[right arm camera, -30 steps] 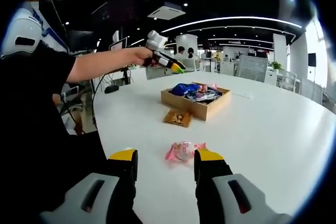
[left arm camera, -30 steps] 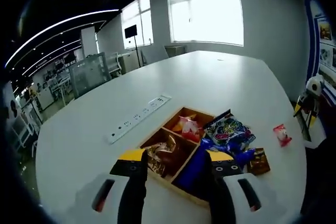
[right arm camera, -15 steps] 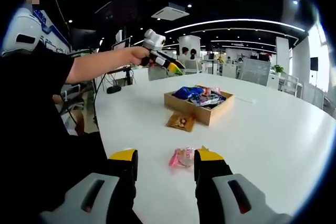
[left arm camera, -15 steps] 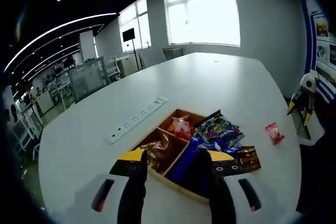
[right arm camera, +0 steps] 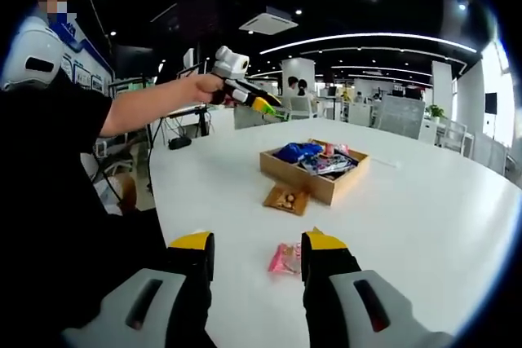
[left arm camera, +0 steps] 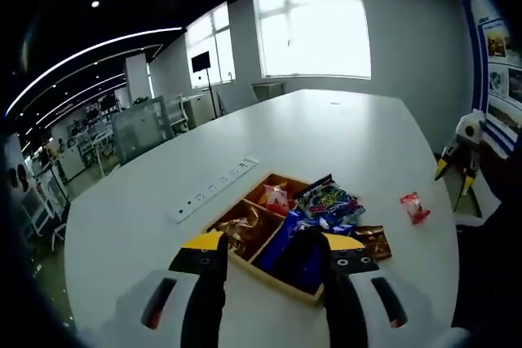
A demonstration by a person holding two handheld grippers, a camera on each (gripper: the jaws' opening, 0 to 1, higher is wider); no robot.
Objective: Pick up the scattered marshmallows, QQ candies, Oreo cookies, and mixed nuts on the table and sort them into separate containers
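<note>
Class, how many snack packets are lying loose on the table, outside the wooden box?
2. A pink packet lies between the right hand-held gripper's jaws; a brown nut packet lies beside the wooden box. Others may be hidden behind the box.

Left gripper view, lower centre: the left tool [left arm camera: 267, 260] is covering the near edge of the wooden tray [left arm camera: 245, 259] and part of a blue packet [left arm camera: 287, 244]. The packets' print is too small to read. Right gripper view, lower centre: the right tool [right arm camera: 253, 250] is hiding one side of the pink packet [right arm camera: 286, 257]. The brown packet [right arm camera: 285, 198] is blurring, contents indistinct.
</note>
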